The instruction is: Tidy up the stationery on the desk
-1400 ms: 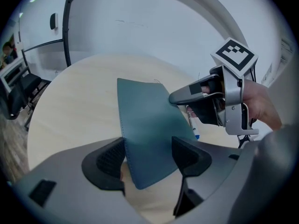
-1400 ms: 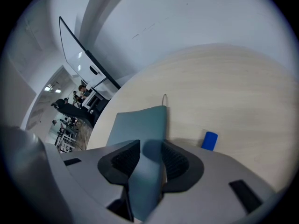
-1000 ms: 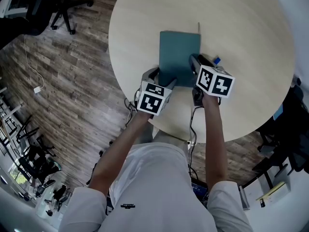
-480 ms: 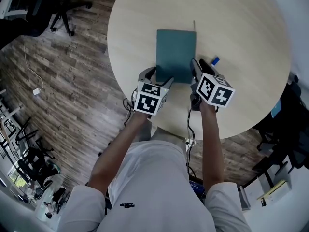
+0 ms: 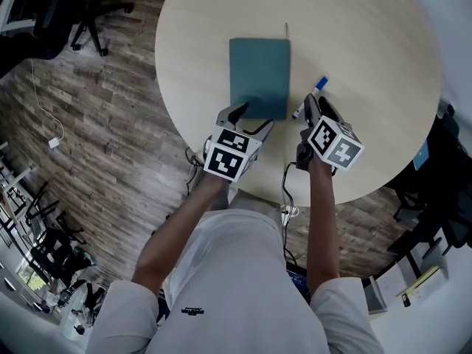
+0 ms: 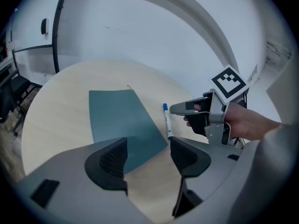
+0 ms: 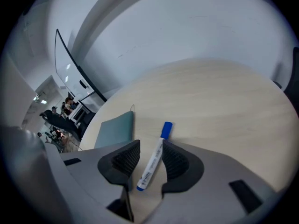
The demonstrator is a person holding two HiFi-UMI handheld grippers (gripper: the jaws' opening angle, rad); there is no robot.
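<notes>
While the blue-capped white marker [image 7: 156,154] lies on the round pale-wood worktop [image 5: 369,50] between the jaws of the spread right claw [image 7: 152,160], the released left claw [image 6: 148,155] hangs at the near edge of the flat teal notebook [image 5: 258,68].

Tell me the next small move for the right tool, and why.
Probably close the right tool on the marker. Its jaws stand apart with the blue-capped marker lying on the table between them, not yet gripped. The left tool is open and empty.

Blue-capped marker [image 7: 153,159] lies between the parted fingers [image 7: 176,161], seemingly ungripped.
</notes>
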